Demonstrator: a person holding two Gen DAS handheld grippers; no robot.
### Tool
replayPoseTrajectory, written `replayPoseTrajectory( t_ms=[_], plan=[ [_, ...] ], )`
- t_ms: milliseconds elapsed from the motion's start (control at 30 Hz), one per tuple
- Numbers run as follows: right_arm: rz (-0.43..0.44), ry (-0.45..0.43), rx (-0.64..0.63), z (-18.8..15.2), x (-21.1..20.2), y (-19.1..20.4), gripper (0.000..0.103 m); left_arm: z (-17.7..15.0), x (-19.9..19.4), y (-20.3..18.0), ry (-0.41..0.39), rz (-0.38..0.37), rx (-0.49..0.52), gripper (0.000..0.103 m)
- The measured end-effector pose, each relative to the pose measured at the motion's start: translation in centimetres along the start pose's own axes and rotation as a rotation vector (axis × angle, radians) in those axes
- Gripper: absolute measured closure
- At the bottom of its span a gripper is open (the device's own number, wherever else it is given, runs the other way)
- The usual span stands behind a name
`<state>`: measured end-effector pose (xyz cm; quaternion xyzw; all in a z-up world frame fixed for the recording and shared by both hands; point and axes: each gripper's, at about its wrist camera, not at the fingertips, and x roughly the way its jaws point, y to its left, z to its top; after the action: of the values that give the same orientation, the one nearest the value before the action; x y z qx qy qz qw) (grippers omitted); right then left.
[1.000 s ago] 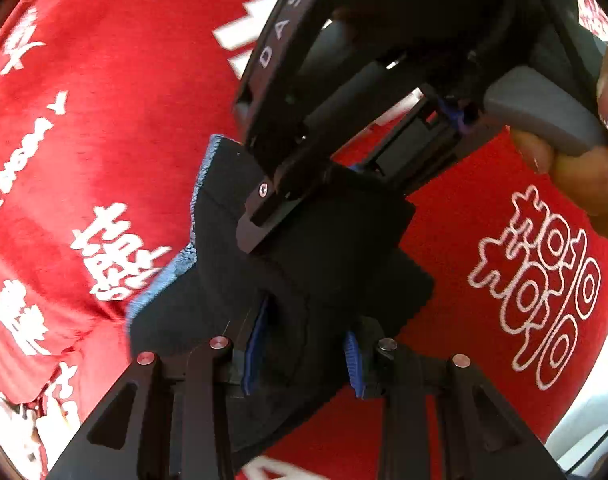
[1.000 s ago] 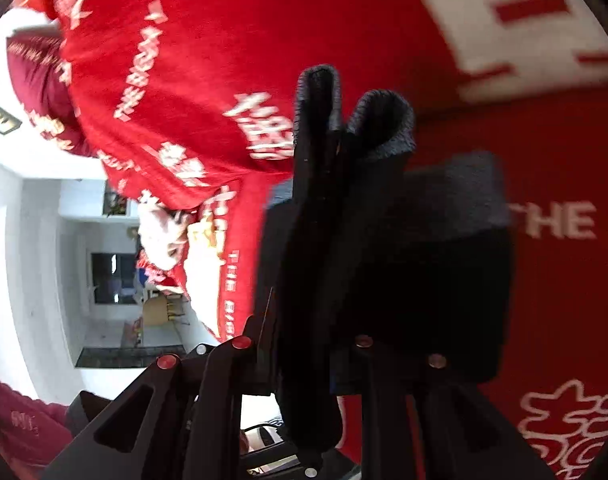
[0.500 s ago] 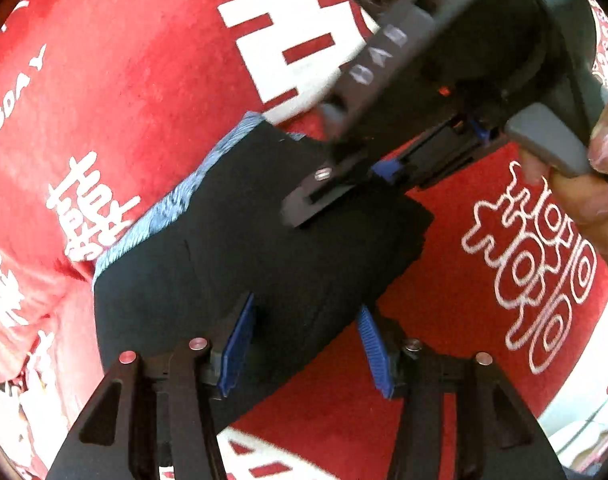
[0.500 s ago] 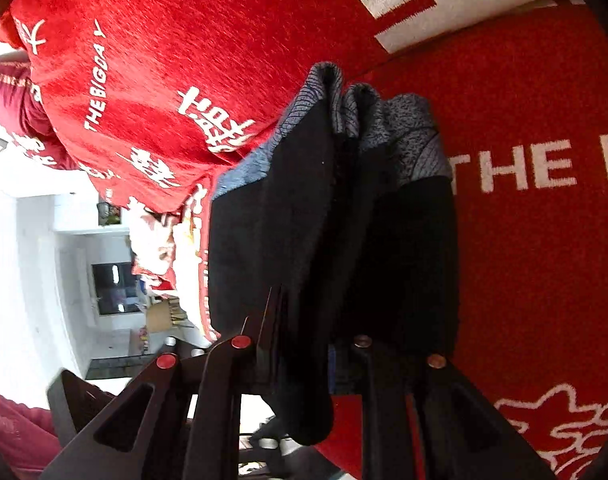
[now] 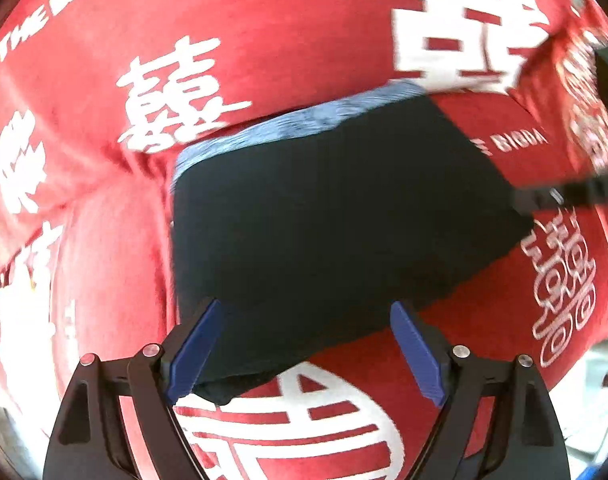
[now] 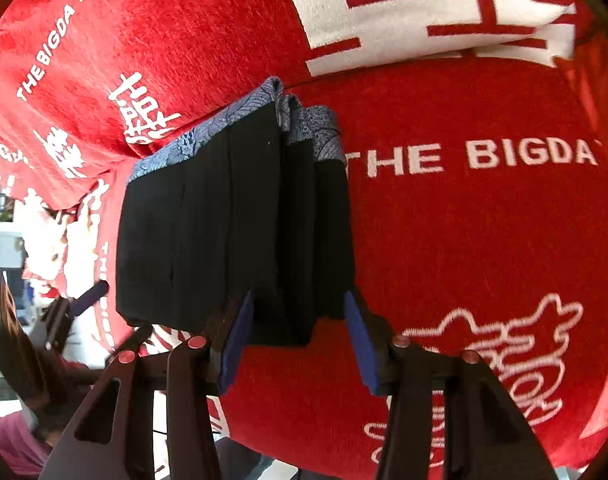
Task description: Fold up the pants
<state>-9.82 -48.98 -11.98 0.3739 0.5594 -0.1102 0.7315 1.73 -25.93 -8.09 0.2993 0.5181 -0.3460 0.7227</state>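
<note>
The black pants (image 5: pixel 336 216) with a blue-grey patterned waistband (image 5: pixel 304 120) lie folded in a flat rectangle on the red blanket. My left gripper (image 5: pixel 306 350) is open, its blue pads on either side of the near edge. In the right wrist view the pants (image 6: pixel 232 224) show as a stack of folded layers, waistband (image 6: pixel 316 132) at the far end. My right gripper (image 6: pixel 298 344) is open around the near end of the stack, not pressing it. The right gripper shows at the right edge of the left wrist view (image 5: pixel 572 192).
The red blanket (image 6: pixel 484 240) with white characters and "THE BIGDAY" lettering covers the whole surface, with a raised fold (image 6: pixel 424 12) behind the pants. The blanket edge and a room lie at the left (image 6: pixel 8 240). The left gripper shows at lower left (image 6: pixel 76 308).
Both grippers have opened and let go of the pants. The pants have gone from hanging bunched in the jaws to lying flat and folded. The right gripper has drawn away to the right.
</note>
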Motion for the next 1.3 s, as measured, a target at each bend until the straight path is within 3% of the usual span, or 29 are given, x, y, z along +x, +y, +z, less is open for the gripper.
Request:
replayPoseTrajectory(
  t_ms=[167,500,600,867,900,1300],
  plan=[
    [-0.086,0.022,-0.008,-1.2,1.3,1.2,0.042,-0.3,1.4,2.5,0.051,0.018,-0.072,0.017],
    [-0.203,0.025,0.029,-3.6,1.0,1.7,0.03,-1.7,2.3,6.1,0.146,-0.052,-0.181,0.016],
    [-0.199,0.01,0.041,-4.5,0.6,2.8,0.023,-1.8,2.1,6.8,0.14,-0.075,-0.187,0.016],
    [-0.193,-0.024,0.031,-5.5,0.6,6.9,0.021,-2.2,2.4,8.8,0.144,-0.118,-0.198,0.015],
    [-0.192,-0.027,0.03,-5.5,0.7,7.4,0.021,-2.2,2.6,9.0,0.158,-0.118,-0.2,0.0],
    [-0.182,-0.054,0.023,-5.7,1.4,10.6,0.016,-2.2,3.2,11.2,0.161,-0.135,-0.211,0.0]
  ],
)
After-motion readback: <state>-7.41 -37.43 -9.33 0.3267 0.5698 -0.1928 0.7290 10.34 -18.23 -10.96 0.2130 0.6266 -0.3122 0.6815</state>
